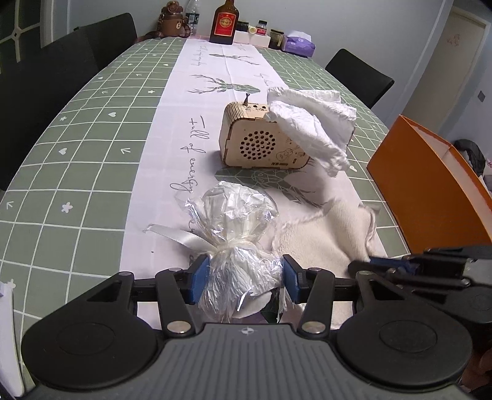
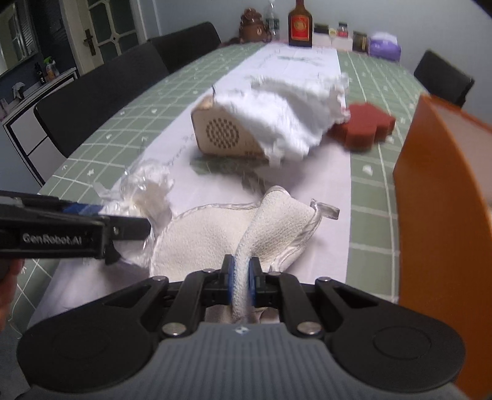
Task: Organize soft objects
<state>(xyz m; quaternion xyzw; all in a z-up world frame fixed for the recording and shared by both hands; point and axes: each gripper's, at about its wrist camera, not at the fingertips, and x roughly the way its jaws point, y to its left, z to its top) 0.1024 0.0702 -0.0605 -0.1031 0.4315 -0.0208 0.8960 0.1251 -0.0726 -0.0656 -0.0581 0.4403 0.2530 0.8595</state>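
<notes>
Where "GenRobot.AI" marks the left claw [image 2: 92,212], "Full of energy" [image 1: 193,157] crosses the table.

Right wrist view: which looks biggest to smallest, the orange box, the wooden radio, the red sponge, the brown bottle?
1. orange box, though nearness inflates it.
2. wooden radio.
3. red sponge.
4. brown bottle, farthest away, so its true size is unsure.

Wooden speaker box [image 1: 259,137], brown bottle [image 1: 225,23], black chairs [image 1: 359,75] around.
</notes>
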